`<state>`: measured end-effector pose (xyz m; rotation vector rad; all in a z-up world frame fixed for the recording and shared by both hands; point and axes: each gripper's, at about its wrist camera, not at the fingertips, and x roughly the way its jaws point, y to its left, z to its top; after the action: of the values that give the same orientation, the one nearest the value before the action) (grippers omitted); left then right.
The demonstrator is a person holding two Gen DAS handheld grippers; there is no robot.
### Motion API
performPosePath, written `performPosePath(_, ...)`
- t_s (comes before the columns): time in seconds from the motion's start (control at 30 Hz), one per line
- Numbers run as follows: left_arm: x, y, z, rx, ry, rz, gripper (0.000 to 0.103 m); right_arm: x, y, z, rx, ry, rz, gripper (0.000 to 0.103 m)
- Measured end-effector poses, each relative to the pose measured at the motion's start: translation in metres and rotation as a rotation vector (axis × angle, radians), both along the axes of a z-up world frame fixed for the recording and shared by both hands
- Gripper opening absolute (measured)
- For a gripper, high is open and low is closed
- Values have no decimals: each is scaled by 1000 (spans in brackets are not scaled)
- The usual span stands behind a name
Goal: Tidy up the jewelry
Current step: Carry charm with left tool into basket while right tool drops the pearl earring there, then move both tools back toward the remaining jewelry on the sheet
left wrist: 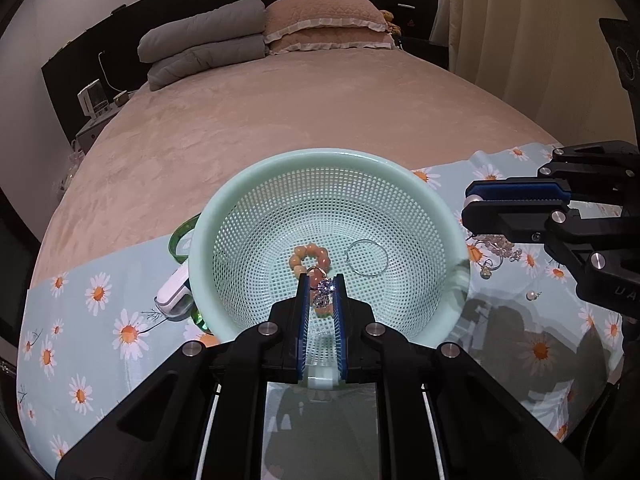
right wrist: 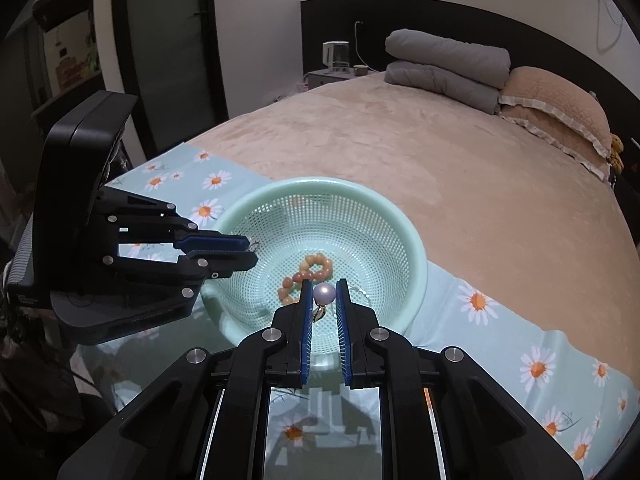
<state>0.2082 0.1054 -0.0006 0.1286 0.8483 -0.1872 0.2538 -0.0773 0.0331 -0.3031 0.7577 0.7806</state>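
Presently the left gripper (left wrist: 322, 289) pinches a light, snag-prone crystal earring (left wrist: 324, 292) above the mesh basket (left wrist: 248, 184). Right gripper (right wrist: 323, 295) clamps a slippery pearl earring (right wrist: 323, 294) across its bead; the hook suits better.

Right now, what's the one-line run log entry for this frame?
left gripper: shut on crystal earring | right gripper: shut on pearl earring | both over green basket | basket holds: bead bracelet, hoop

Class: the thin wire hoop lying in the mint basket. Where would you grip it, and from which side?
Come straight down from above and pinch the hoop across its wire at one point on the rim, probably the near side. It lies flat on the basket mesh, offering no side edge.
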Motion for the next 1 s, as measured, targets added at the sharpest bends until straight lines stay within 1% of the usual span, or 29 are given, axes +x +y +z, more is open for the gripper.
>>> performPosePath(0.03, 1, 2, -1, -3, 2, 6, 12, 4, 0, -2, 9, 8, -3, 11)
performPosePath(0.07, 3, 5, -2, -7, 4, 21, 13, 7, 1, -4, 30, 19, -7, 14)
performPosePath(0.1, 3, 8, -2, -15, 6, 32, 17, 12, 0, -7, 52, 42, -7, 20)
performPosePath(0.13, 3, 11, -2, -22, 2, 36, 36, 17, 0, -10, 56, 64, -19, 45)
performPosePath(0.17, 2, 13, 0, -17, -12, 50, 49, 20, 0, -12, 45, 54, -54, 60)
performPosePath(0.2, 0, 16, 2, -3, -27, 73, 75, 21, -2, -13, 40, 28, -85, 60)
performPosePath(0.23, -3, 18, 4, 10, -40, 85, 80, 21, -5, -13, 43, 17, -100, 64)
performPosePath(0.27, -5, 20, 4, 12, -42, 84, 81, 22, -9, -13, 50, 19, -118, 73)
performPosePath(0.3, -6, 22, 5, 14, -40, 87, 84, 23, -14, -12, 58, 21, -142, 76)
performPosePath(0.33, -8, 24, 6, 22, -45, 100, 92, 23, -19, -11, 67, 21, -156, 77)
performPosePath(0.43, -10, 27, 10, 31, -47, 132, 97, 22, -30, -7, 69, 22, -167, 79)
performPosePath(0.53, -12, 28, 11, 38, -39, 158, 97, 16, -38, -2, 55, 10, -177, 82)
performPosePath(0.63, -14, 26, 12, 16, -27, 162, 97, 13, -48, 1, 36, 3, -197, 84)
performPosePath(0.7, -16, 23, 12, 8, -22, 155, 97, 10, -57, 2, 28, 3, -213, 84)
performPosePath(0.9, -25, 5, 20, 19, -34, 107, 97, 8, -83, 1, -11, 12, -274, 86)
performPosePath(1.0, -27, -10, 23, 15, -39, 78, 97, 6, -99, -1, -12, 21, -300, 86)
